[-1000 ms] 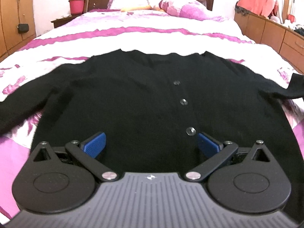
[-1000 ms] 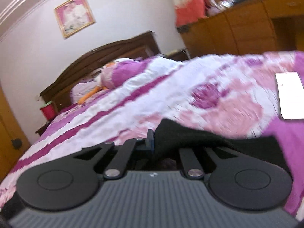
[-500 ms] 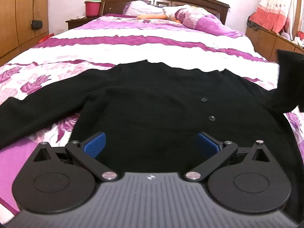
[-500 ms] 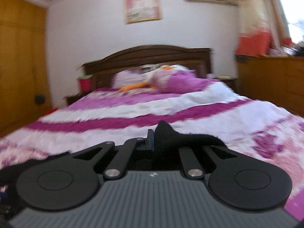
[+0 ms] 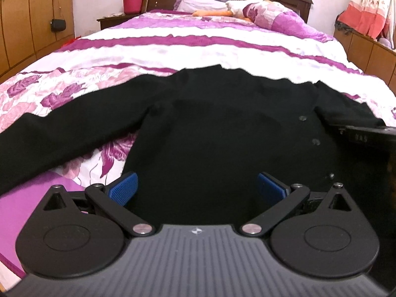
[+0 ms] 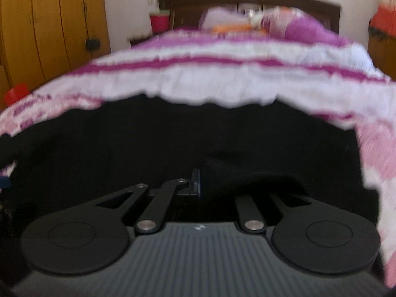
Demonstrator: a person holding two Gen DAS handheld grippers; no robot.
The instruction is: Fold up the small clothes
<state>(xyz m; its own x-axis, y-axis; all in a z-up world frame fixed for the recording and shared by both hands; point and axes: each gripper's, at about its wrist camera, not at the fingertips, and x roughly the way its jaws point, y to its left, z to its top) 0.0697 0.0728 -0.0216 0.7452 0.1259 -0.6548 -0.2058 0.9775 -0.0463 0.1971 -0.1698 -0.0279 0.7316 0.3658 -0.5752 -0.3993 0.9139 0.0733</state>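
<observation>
A black buttoned cardigan (image 5: 210, 128) lies spread on the bed, its left sleeve (image 5: 57, 133) stretched out to the left. My left gripper (image 5: 198, 185) is open, hovering just above the cardigan's lower hem, holding nothing. My right gripper (image 6: 201, 183) is shut on the cardigan's right sleeve (image 6: 247, 180), which it holds over the cardigan's body (image 6: 148, 143). The right gripper also shows at the right edge of the left wrist view (image 5: 366, 136), with the folded sleeve (image 5: 346, 109) lying over the right shoulder.
The bed has a purple and white floral cover (image 5: 198, 39) with pillows (image 5: 267, 14) at the headboard. Wooden wardrobes (image 5: 29, 19) stand left, a dresser (image 5: 366, 47) right. A red bucket (image 5: 132, 1) sits on the nightstand.
My right gripper has swung left with the sleeve, from beside the bed to over the cardigan's body. My left gripper has drifted left, so the buttons now sit further right.
</observation>
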